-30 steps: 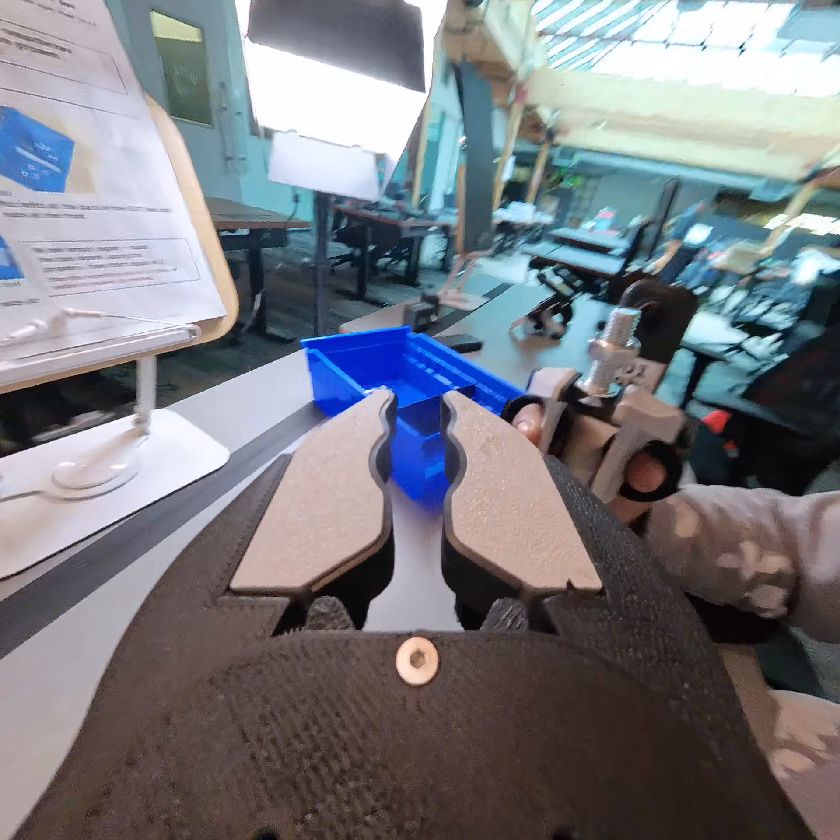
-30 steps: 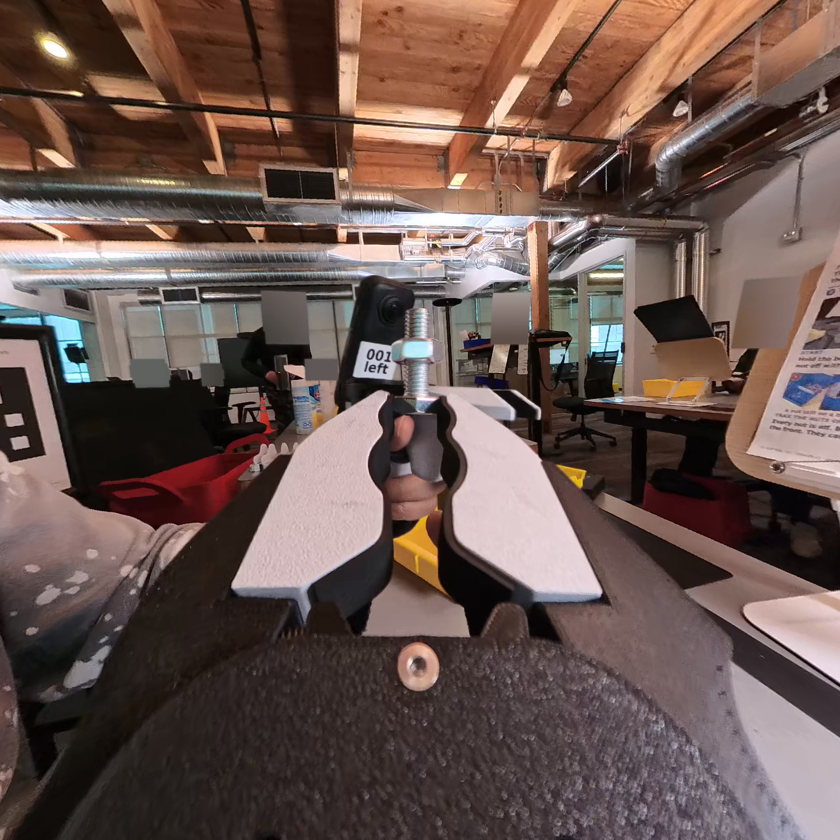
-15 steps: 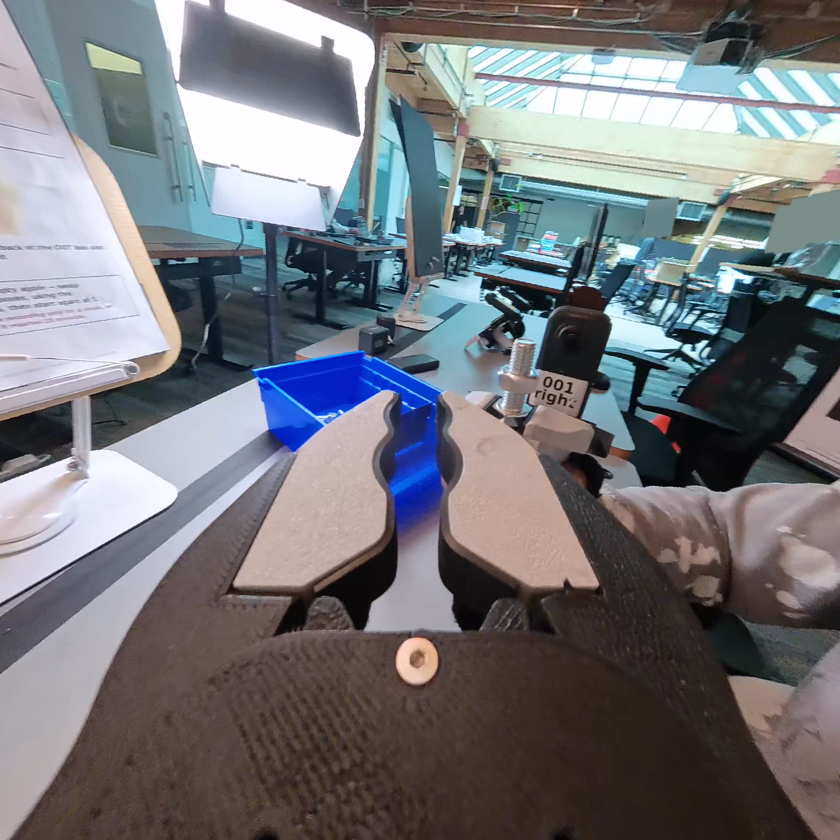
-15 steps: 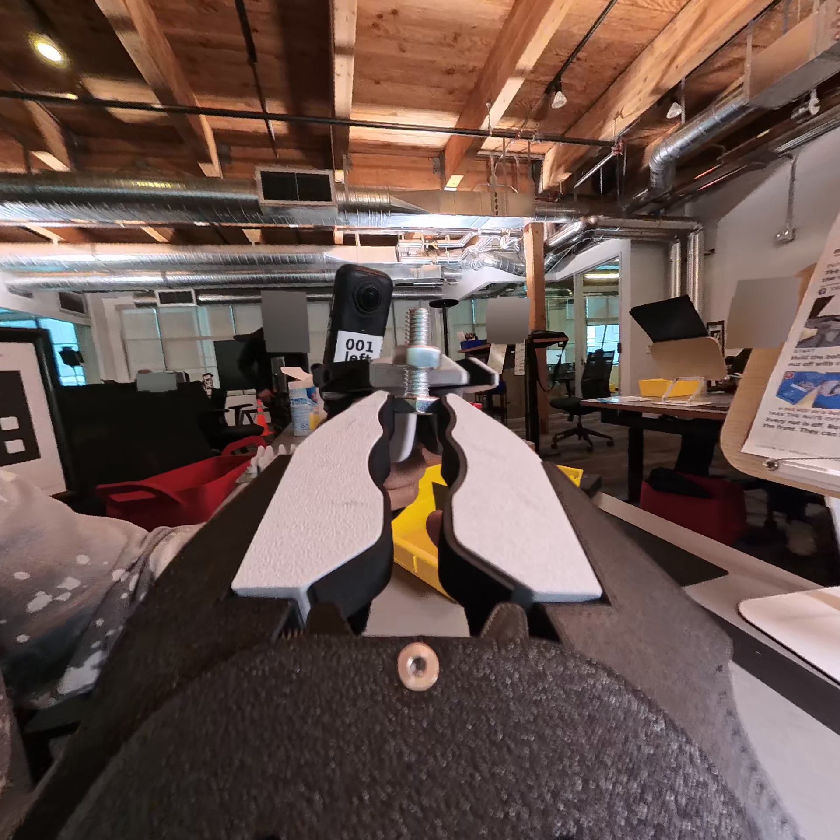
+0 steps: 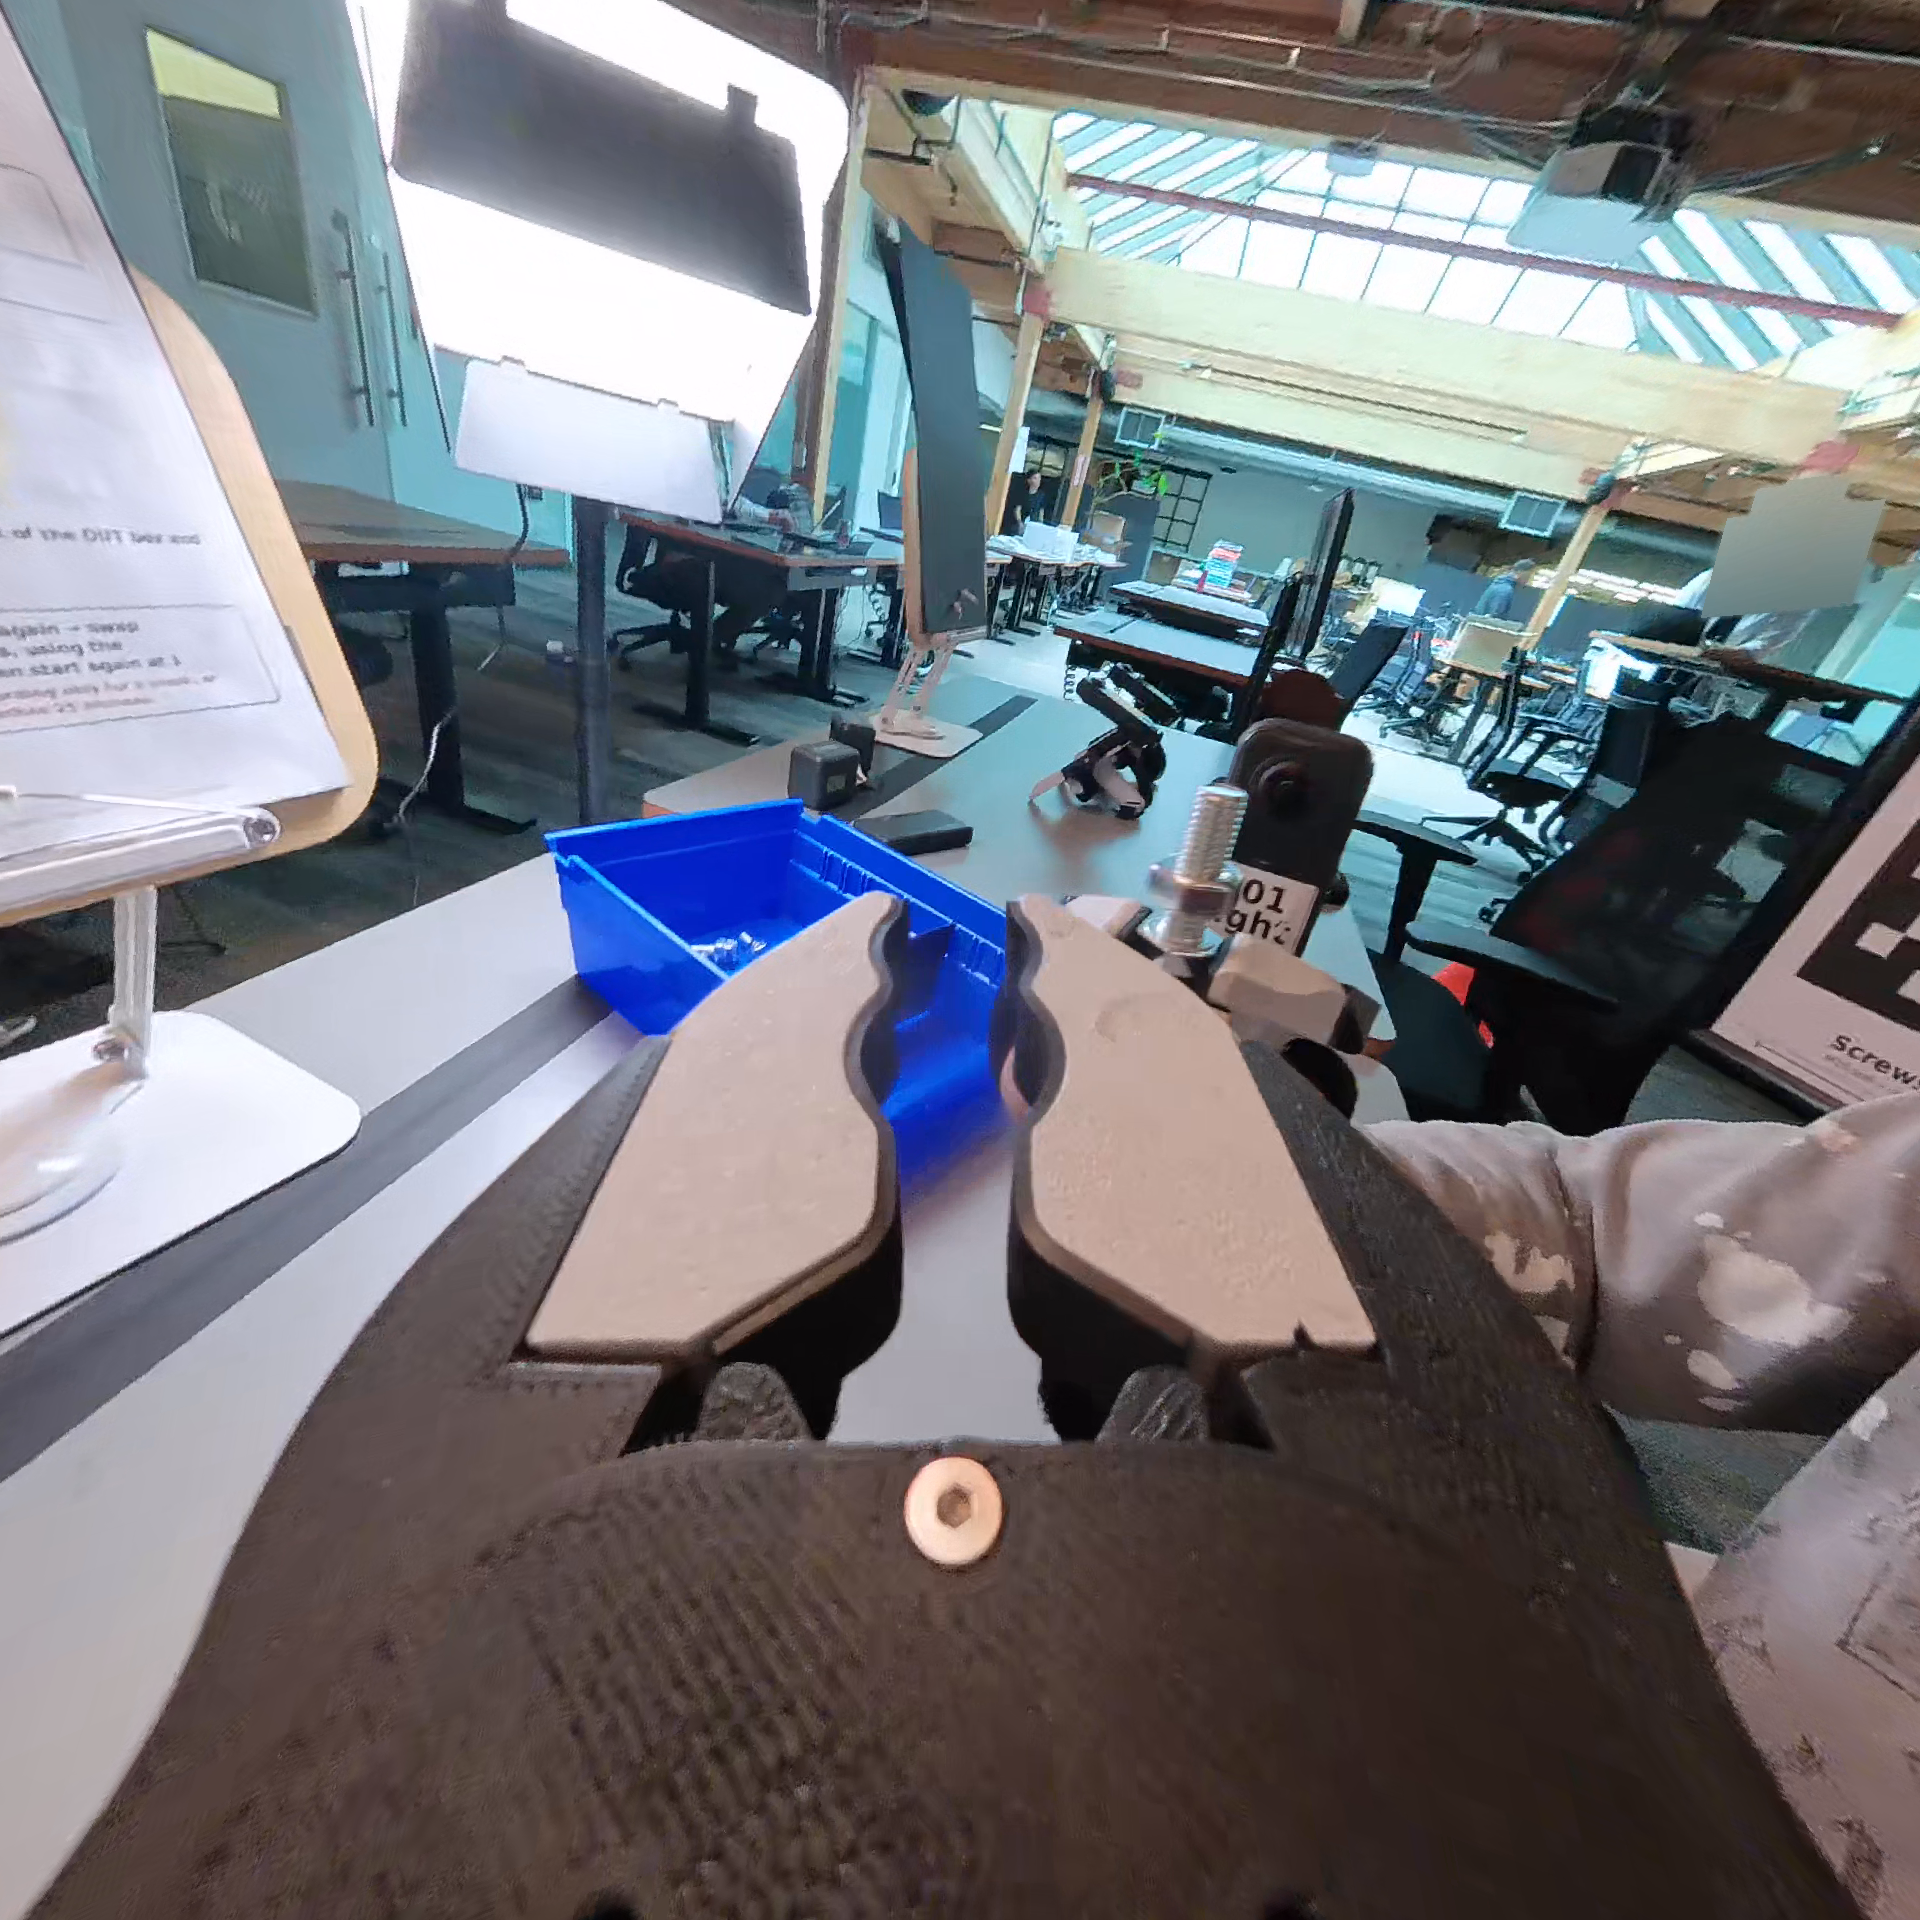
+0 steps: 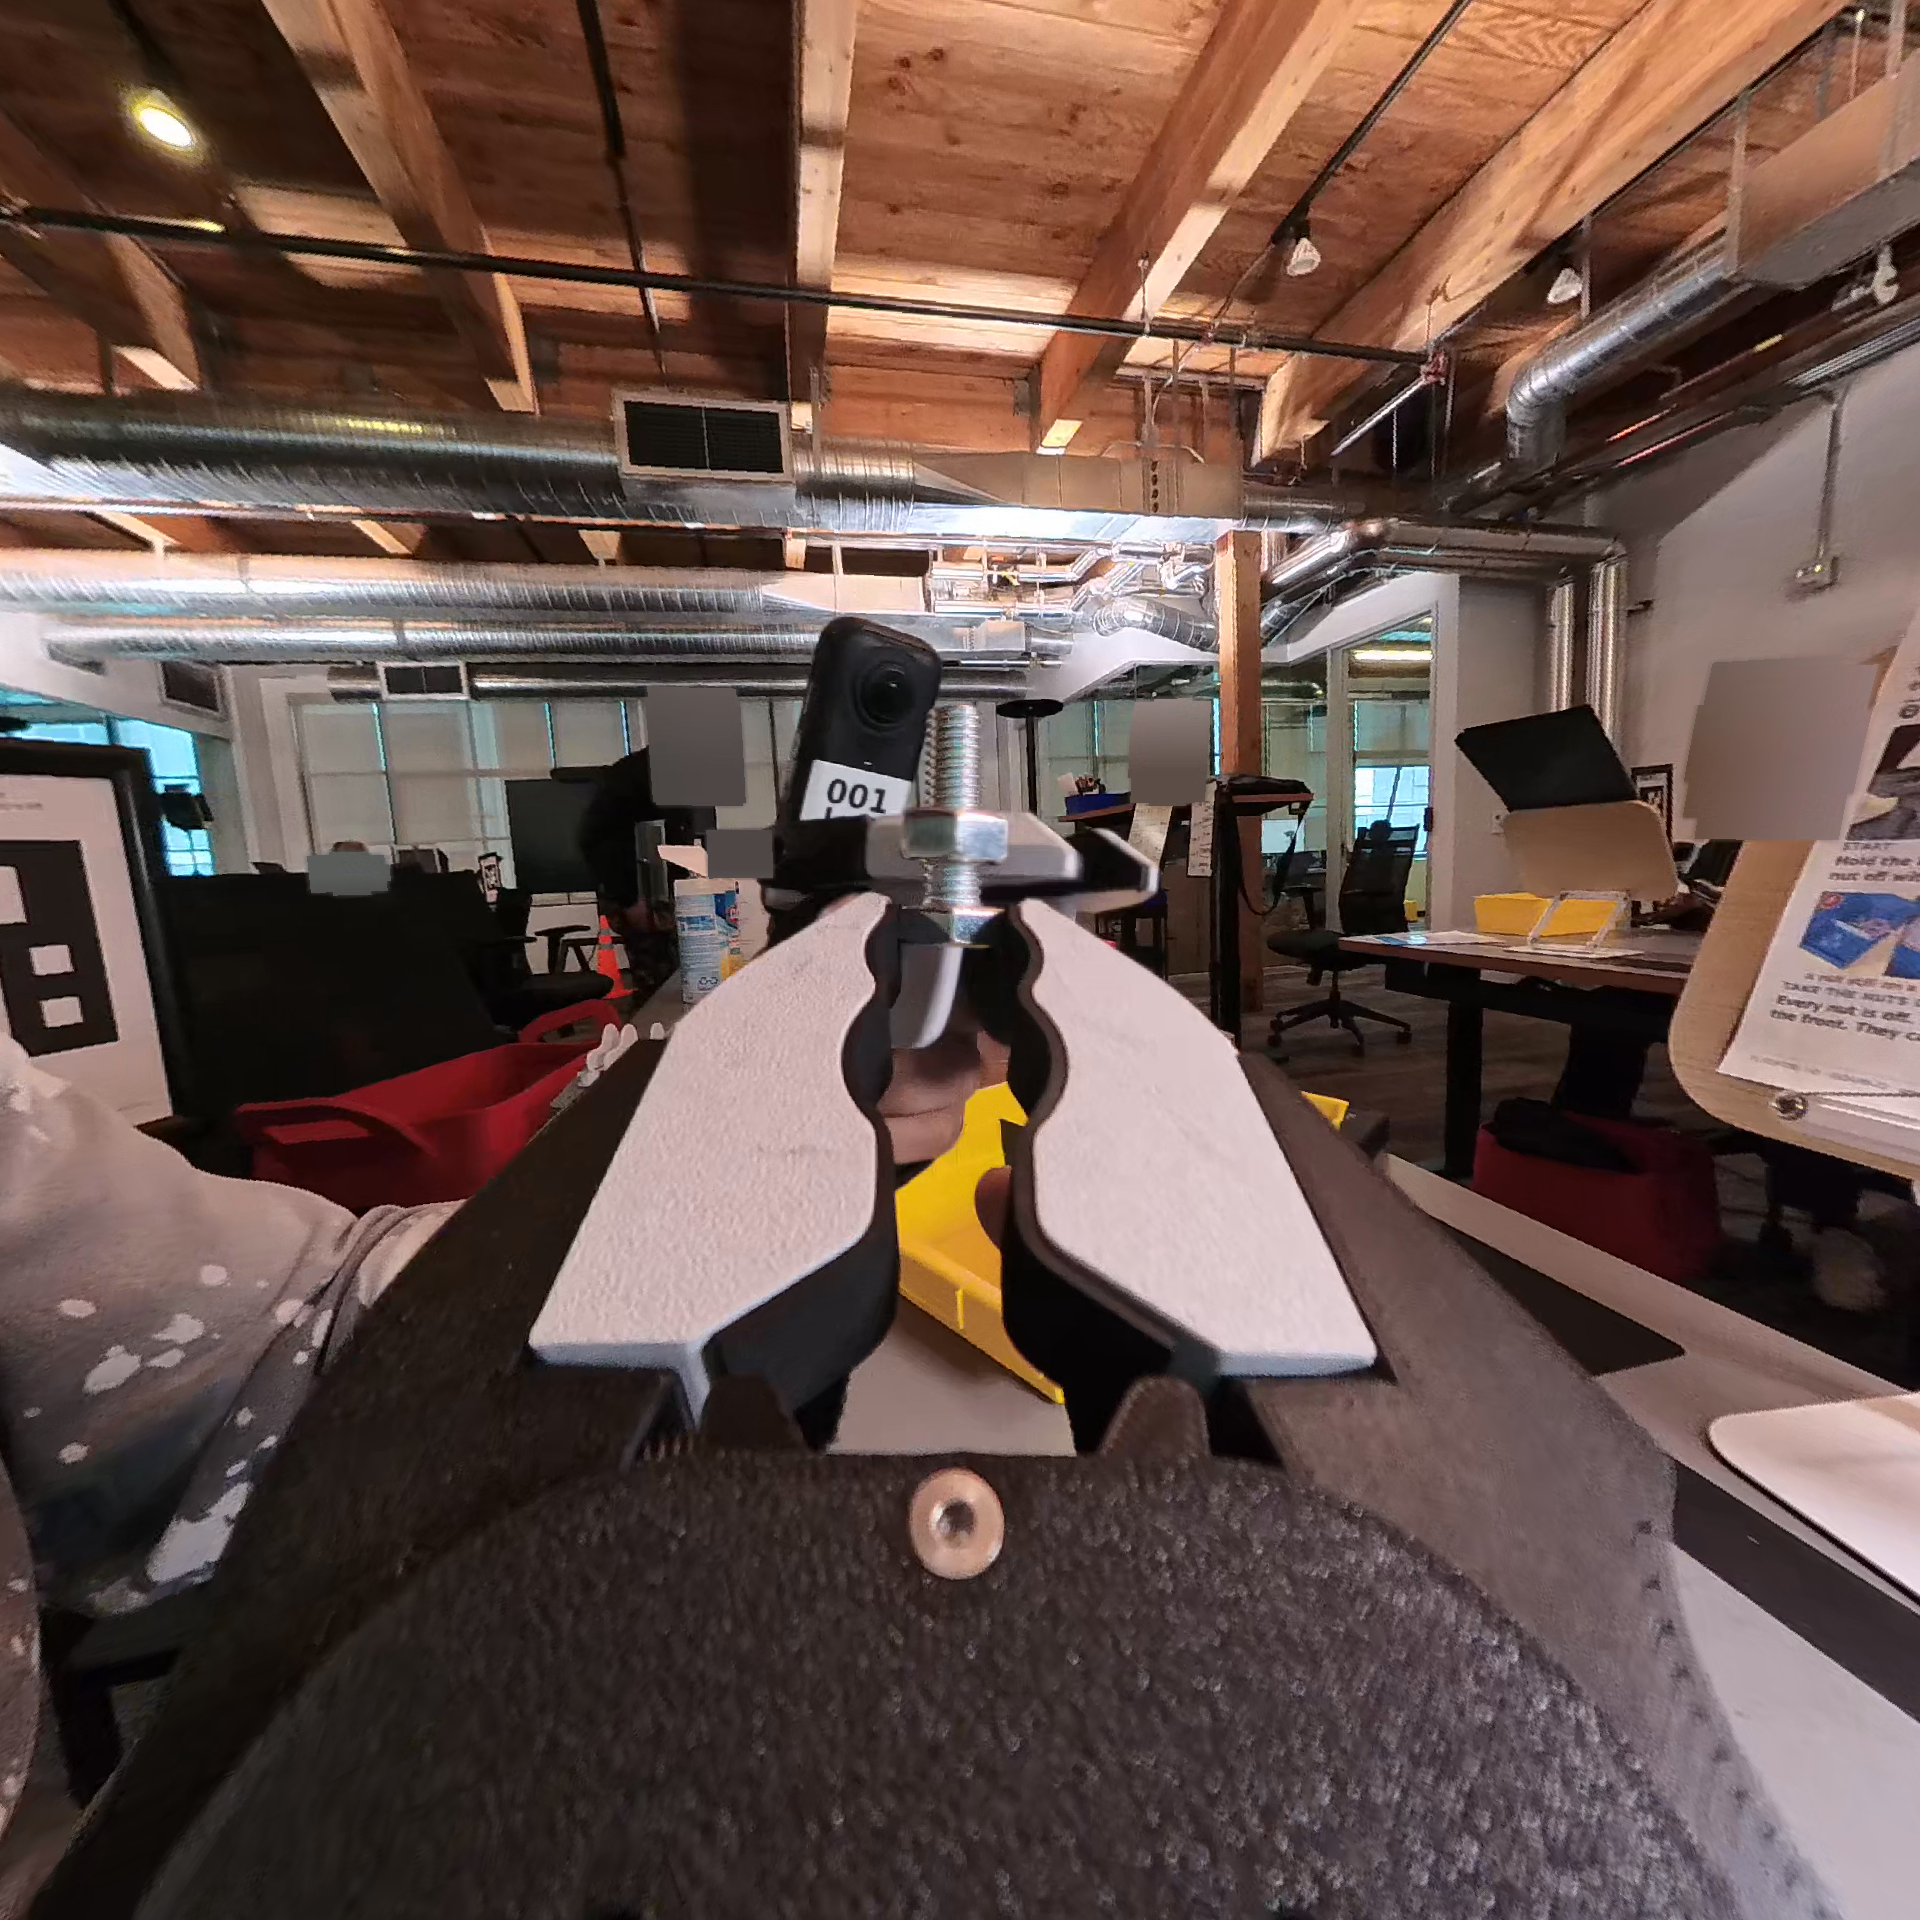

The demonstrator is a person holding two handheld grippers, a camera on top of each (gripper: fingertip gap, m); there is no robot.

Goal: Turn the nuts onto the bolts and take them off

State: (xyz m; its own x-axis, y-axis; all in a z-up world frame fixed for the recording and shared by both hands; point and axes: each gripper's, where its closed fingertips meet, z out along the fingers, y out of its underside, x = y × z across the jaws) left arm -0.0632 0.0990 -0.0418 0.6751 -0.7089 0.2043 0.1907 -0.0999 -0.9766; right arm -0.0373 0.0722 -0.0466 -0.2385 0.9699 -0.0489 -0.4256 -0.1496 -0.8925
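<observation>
My right gripper (image 6: 951, 920) is shut on the head of a silver bolt (image 6: 958, 758) and holds it upright. A silver nut (image 6: 951, 836) sits on the thread a little above the head. My left gripper (image 5: 951, 920) has a narrow gap between its fingers and holds nothing. Its right fingertip is close beside the nut (image 5: 1195, 885) on the bolt (image 5: 1210, 831), left of it. In the right wrist view the left gripper's grey fingers (image 6: 1060, 857) lie just behind the nut. A blue bin (image 5: 665, 914) holds some loose hardware.
A paper stand (image 5: 156, 582) on a white base (image 5: 208, 1122) is on the left of the grey table (image 5: 416, 997). A yellow bin (image 6: 951, 1236) lies below the right gripper. A red tub (image 6: 416, 1112) and a black-and-white marker board (image 5: 1860, 935) stand off the table. Tip to tip, the grippers are about 4 cm apart.
The left gripper has come closer to the bolt, level with the nut. The right gripper has kept the bolt upright and turned its camera side toward the left gripper.
</observation>
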